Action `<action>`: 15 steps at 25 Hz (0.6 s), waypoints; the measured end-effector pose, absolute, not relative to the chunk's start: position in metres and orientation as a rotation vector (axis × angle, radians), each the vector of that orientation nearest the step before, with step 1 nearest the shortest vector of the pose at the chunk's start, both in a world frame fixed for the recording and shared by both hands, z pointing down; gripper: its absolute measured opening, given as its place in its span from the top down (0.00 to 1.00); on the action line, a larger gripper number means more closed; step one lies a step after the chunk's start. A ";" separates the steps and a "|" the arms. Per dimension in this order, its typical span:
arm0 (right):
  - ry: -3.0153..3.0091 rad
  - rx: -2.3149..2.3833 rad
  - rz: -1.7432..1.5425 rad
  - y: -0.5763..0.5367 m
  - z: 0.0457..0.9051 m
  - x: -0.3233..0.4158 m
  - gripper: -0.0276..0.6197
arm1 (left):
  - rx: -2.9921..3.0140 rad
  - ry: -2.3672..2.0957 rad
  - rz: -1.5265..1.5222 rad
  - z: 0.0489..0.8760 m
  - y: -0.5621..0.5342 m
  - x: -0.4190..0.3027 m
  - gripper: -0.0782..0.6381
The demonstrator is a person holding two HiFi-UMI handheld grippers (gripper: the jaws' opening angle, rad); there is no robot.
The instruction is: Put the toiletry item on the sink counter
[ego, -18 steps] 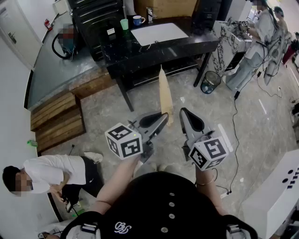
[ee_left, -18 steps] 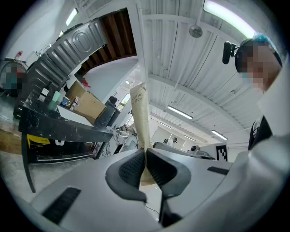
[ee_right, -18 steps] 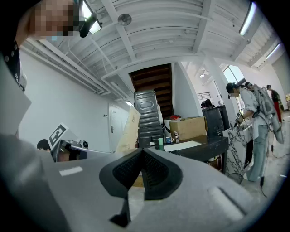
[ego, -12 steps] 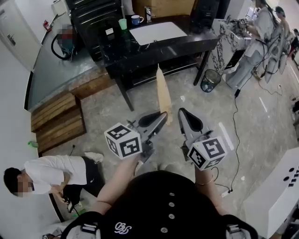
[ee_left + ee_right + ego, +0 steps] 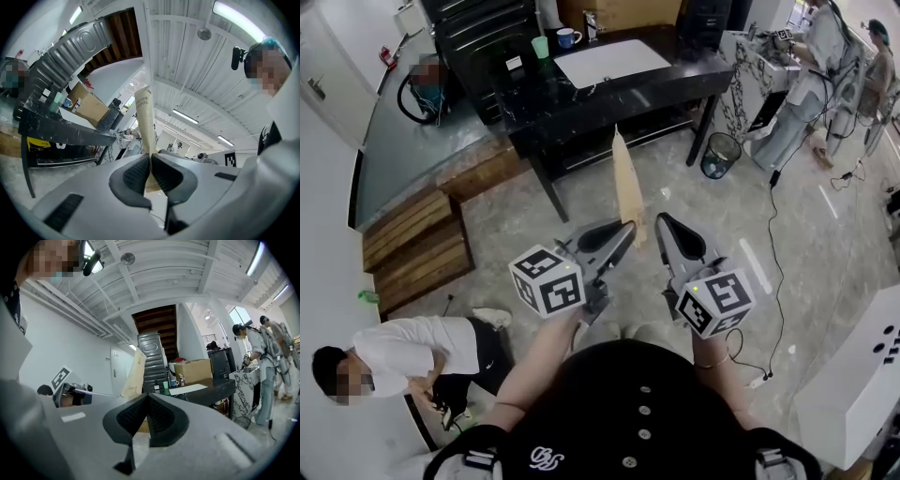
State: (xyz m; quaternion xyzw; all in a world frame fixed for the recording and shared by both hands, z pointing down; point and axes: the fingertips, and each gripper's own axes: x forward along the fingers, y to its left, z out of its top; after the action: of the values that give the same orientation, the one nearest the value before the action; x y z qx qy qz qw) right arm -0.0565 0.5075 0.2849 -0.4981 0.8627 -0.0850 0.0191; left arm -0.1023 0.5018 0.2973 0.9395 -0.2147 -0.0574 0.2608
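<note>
Left gripper (image 5: 150,158) clamps 1 tan packet (image 5: 144,119); right gripper (image 5: 148,398) closed.

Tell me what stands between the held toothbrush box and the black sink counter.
Nothing: the head view shows only bare stone floor between the toothbrush box in the left gripper and the sink counter.

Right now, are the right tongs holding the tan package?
No, the left tongs clamp the tan package; the right tongs are shut empty.
</note>
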 end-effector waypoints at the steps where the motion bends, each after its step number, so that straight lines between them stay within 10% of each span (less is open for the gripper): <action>1: 2.667 -1.551 -0.266 0.507 0.284 -0.056 0.95 | 2.543 -0.579 -0.156 0.297 0.501 -0.103 0.85; 15: 2.604 -1.616 -0.282 0.498 0.290 -0.068 0.95 | 2.567 -0.517 -0.176 0.292 0.489 -0.119 0.85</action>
State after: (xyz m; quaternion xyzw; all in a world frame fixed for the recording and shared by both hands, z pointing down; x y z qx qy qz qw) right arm -0.0682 0.4982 0.2898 -0.5249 0.8456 -0.0917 0.0321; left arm -0.1187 0.4889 0.2922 0.9456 -0.1905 -0.0649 0.2556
